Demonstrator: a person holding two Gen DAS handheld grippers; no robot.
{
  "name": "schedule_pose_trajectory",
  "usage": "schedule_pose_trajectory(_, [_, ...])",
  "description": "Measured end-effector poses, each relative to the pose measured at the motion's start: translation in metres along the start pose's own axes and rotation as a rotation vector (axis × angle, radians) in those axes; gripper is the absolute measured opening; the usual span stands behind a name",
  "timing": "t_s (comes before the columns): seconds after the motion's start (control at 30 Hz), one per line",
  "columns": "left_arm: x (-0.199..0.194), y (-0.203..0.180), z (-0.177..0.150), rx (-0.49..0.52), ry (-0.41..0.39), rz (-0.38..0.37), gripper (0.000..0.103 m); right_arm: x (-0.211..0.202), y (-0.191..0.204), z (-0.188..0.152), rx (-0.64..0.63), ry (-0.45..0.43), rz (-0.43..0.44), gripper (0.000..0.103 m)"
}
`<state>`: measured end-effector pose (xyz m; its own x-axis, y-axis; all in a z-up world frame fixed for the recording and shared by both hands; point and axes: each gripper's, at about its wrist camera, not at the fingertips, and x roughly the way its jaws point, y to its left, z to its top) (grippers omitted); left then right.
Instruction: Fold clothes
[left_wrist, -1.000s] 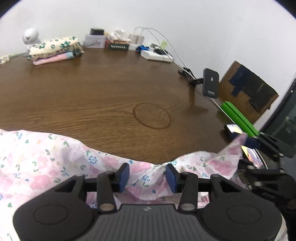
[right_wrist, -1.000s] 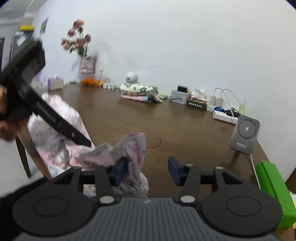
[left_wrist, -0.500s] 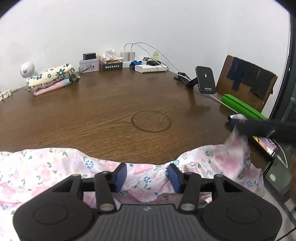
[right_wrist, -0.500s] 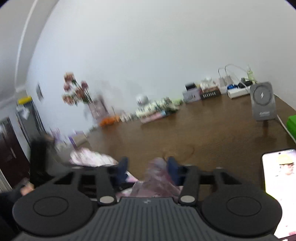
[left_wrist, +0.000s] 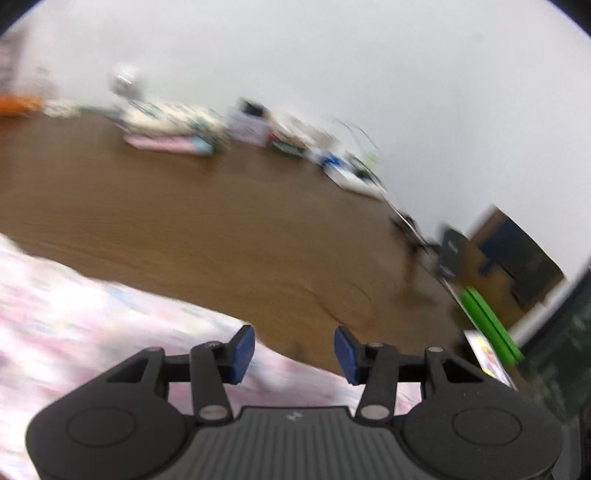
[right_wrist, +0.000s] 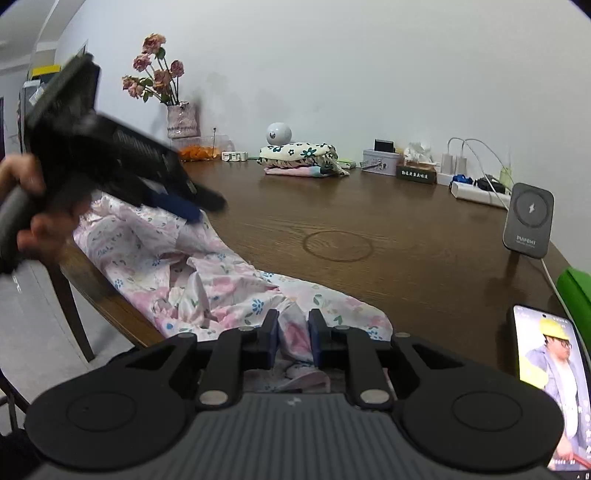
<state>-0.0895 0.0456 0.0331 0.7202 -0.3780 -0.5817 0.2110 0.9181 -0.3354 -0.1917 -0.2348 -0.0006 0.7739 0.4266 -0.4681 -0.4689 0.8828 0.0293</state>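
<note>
The pink floral garment is lying crumpled along the near edge of the wooden tabletop. The right tool is pinching a fold of it between nearly closed fingers. The left tool (its view is blurred) is hanging open above the cloth, holding nothing.

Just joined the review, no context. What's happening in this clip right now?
A person is folding clothes with two handheld grippers. The right gripper is shut on the floral pink garment, which lies crumpled along the near edge of the wooden table. The left gripper is open above the other end of the cloth, its view motion-blurred. A folded stack of clothes sits at the far side.
</note>
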Motion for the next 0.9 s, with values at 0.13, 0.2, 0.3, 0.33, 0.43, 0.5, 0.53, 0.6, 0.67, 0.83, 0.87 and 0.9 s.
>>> schedule_pose_trajectory(0.13, [-0.005, 0.016, -0.002, -0.032, 0.005, 0.076, 0.048, 0.003, -0.001, 0.002, -0.015, 0.0, -0.021, 0.016])
schedule_pose_trajectory(0.2, [-0.002, 0.02, -0.007, -0.056, 0.024, 0.072, 0.048, 0.006, -0.003, 0.004, -0.019, 0.004, -0.043, 0.017])
schedule_pose_trajectory(0.3, [0.009, 0.005, -0.015, -0.019, 0.045, 0.054, 0.048, 0.009, -0.007, 0.006, -0.011, 0.007, -0.084, 0.019])
schedule_pose_trajectory(0.33, [0.012, 0.0, -0.017, -0.007, 0.051, 0.053, 0.048, 0.007, -0.006, 0.008, 0.0, -0.001, -0.103, 0.022])
schedule_pose_trajectory(0.43, [0.019, -0.009, -0.022, 0.021, 0.062, 0.068, 0.048, 0.002, -0.003, 0.011, 0.035, -0.025, -0.16, 0.044])
schedule_pose_trajectory(0.5, [0.023, -0.014, -0.024, 0.039, 0.068, 0.077, 0.048, -0.01, -0.002, 0.012, 0.097, -0.048, -0.188, 0.062])
schedule_pose_trajectory(0.53, [0.025, -0.015, -0.025, 0.044, 0.066, 0.079, 0.048, -0.016, -0.002, 0.012, 0.129, -0.06, -0.202, 0.069])
schedule_pose_trajectory(0.6, [0.025, -0.015, -0.026, 0.045, 0.062, 0.075, 0.048, -0.028, -0.002, 0.013, 0.192, -0.083, -0.231, 0.072])
schedule_pose_trajectory(0.67, [0.024, -0.014, -0.026, 0.044, 0.058, 0.063, 0.048, -0.04, -0.001, 0.014, 0.256, -0.107, -0.259, 0.073])
schedule_pose_trajectory(0.83, [0.024, -0.01, -0.026, 0.048, 0.055, 0.029, 0.048, -0.042, -0.003, 0.008, 0.464, -0.049, -0.334, 0.074])
schedule_pose_trajectory(0.87, [0.022, -0.01, -0.026, 0.05, 0.054, 0.02, 0.048, -0.041, -0.002, 0.007, 0.476, -0.051, -0.34, 0.074])
schedule_pose_trajectory(0.9, [0.02, -0.009, -0.025, 0.05, 0.053, 0.007, 0.048, -0.039, -0.001, 0.006, 0.488, -0.053, -0.347, 0.074])
